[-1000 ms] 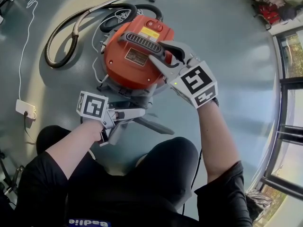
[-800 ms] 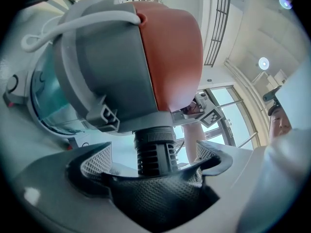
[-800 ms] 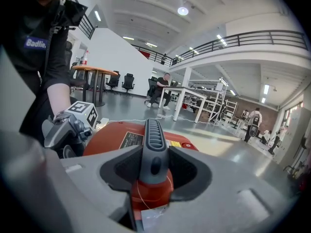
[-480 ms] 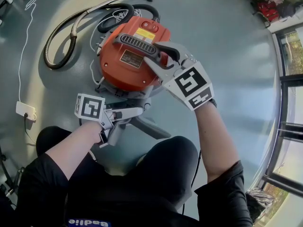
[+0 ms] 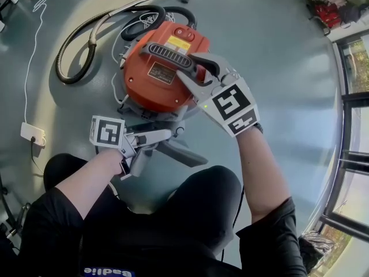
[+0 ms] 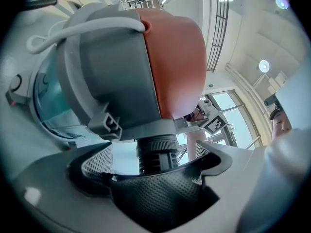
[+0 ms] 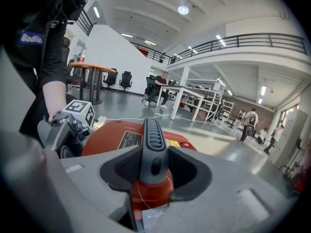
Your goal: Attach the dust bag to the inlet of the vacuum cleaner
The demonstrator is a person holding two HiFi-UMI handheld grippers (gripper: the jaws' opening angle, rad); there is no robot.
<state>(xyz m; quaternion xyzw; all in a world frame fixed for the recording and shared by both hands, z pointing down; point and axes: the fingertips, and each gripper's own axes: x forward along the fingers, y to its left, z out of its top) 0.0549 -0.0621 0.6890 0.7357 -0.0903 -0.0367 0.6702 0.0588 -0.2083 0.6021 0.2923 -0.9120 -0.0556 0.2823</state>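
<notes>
The orange vacuum cleaner [image 5: 158, 74] stands on the floor in front of my knees. My right gripper [image 5: 193, 68] is shut on the near end of its grey ribbed handle [image 5: 168, 55]. In the right gripper view both pads press that handle [image 7: 153, 135], with the right gripper [image 7: 154, 171] around it. My left gripper [image 5: 172, 139] lies level at the vacuum's grey base, pointing right. In the left gripper view a black ribbed inlet stub [image 6: 155, 154] sits between the jaws of the left gripper [image 6: 155, 178], with gaps on both sides. I see no dust bag in any view.
A grey hose [image 5: 86, 39] and a metal tube curl on the floor behind the vacuum. A white cord runs to a power adapter [image 5: 31, 133] at the left. My knee [image 5: 202, 201] is just below the vacuum. Tables and people stand far off.
The left gripper has edged slightly left along the vacuum's base. The right gripper keeps its hold on the handle in the same place.
</notes>
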